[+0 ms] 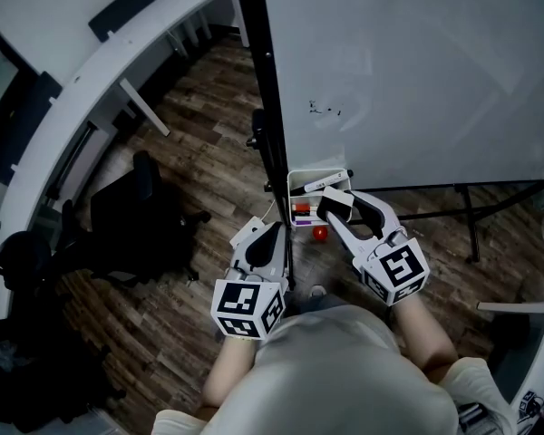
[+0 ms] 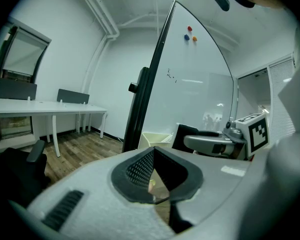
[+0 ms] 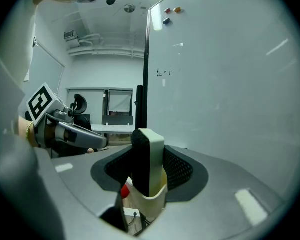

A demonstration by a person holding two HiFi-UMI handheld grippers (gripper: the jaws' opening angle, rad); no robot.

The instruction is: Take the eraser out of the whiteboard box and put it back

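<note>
In the head view, the right gripper (image 1: 337,207) holds the one eraser (image 1: 334,210) just over the single box (image 1: 319,176) below the one whiteboard (image 1: 408,71), so the put-back step seems in hand. The left gripper view shows the left gripper (image 2: 152,183) closed on nothing. The right gripper view shows the jaws clamped on the upright eraser above the box rim. The next move is likely to lower it in, then let go. There are two grippers and three magnets (image 3: 167,10).

A white-and-black block eraser (image 3: 149,159) is gripped upright on its edge by the right gripper (image 1: 341,204), directly over the white open-topped plastic whiteboard box (image 1: 319,178).
</note>
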